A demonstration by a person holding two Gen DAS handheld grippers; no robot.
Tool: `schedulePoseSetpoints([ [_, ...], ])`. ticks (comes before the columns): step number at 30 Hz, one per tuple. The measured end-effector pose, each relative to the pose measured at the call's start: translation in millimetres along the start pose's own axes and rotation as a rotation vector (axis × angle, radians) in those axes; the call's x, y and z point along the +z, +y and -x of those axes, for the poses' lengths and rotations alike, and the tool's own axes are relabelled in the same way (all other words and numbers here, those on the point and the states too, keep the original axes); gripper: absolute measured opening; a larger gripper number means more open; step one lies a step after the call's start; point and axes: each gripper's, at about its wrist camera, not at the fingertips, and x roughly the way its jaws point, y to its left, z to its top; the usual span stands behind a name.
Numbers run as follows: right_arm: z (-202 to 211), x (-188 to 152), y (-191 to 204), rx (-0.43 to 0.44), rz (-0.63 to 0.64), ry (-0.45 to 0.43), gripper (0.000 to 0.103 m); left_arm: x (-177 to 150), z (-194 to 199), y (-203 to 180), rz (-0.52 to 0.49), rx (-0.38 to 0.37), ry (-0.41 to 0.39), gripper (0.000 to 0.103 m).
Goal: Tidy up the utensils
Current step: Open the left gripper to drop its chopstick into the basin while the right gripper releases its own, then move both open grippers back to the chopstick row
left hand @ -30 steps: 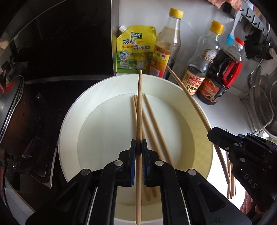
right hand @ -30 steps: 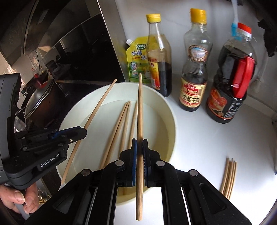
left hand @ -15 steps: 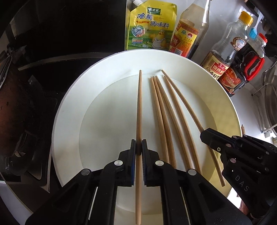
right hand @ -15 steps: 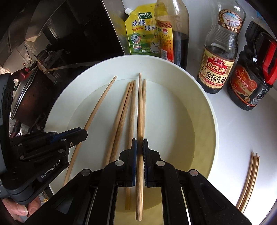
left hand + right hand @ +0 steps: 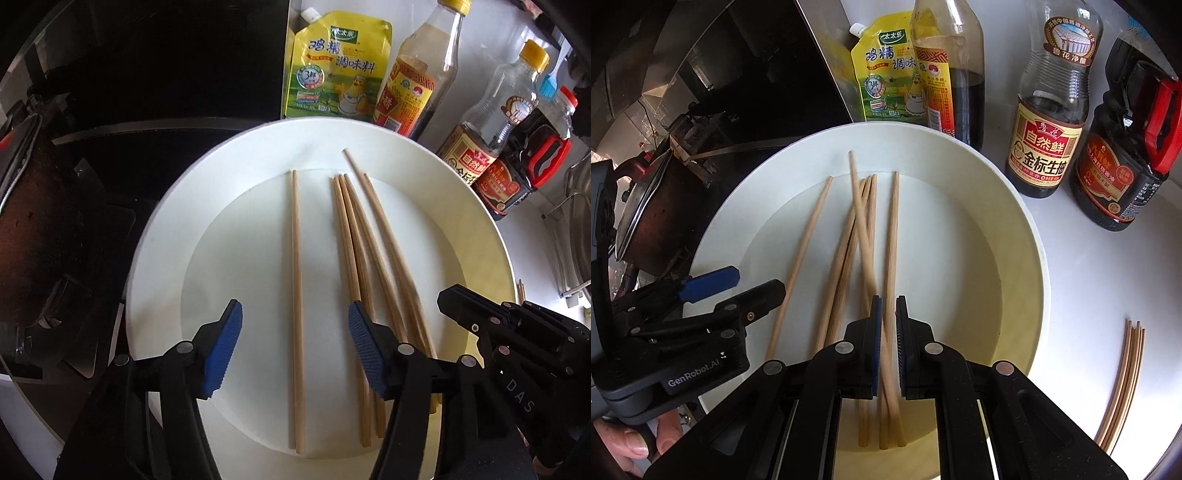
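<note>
– On the white plate [image 5: 155, 258], where does your left chopstick [image 5: 295, 258] lie now?

– Flat on the plate, running from six to twelve o'clock, straight between the pads of your left gripper [image 5: 293, 314]. Its jaws have just been opening and stand well apart; neither blue pad touches the stick.

– And your other hand?

– Your right gripper [image 5: 886, 317] has its pads drawn close together, clamped on the tilted chopstick [image 5: 858, 206]. That stick is blurred; its far tip leans toward eleven o'clock and it crosses over the bundle of chopsticks [image 5: 846, 258] lying on the plate.

– Where is that bundle from your left camera?

– Just beside the loose stick, on its three o'clock side, fanned toward one o'clock, with your right gripper at four o'clock over the plate's rim.

– What stands round the plate?

– At twelve o'clock a yellow seasoning pouch [image 5: 332, 74]; from one to two o'clock three sauce bottles [image 5: 1049, 140] on the white counter [image 5: 1089, 277]. At four o'clock in your right view, more chopsticks [image 5: 1126, 369] lie on the counter, apart from the plate. At nine o'clock is a dark pot [image 5: 653, 221].
</note>
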Motion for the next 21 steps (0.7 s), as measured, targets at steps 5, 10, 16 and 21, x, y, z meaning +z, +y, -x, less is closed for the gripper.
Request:
schedulePoseSetpoints([
  [5,9.8,-5.0,-1.6,-0.01,0.004,-0.018,0.007,1.9,11.4,4.3,0.018,0.007,-0.021,0.06],
  [10,18.0,-15.0,-1.0,-0.013,0.009,-0.03,0.015,-1.3,23.7,7.3,0.03,0.019,-0.043,0.065],
  [16,34.7,-28.1,-0.2,-0.018,0.02,-0.061,0.028,-10.9,35.8,6.1,0.033,0.032,-0.061,0.069],
  [21,56.7,-37.4,-5.1,-0.032,0.01,-0.112,0.029,-21.7,51.4,0.7,0.025,0.043,-0.1,0.076],
])
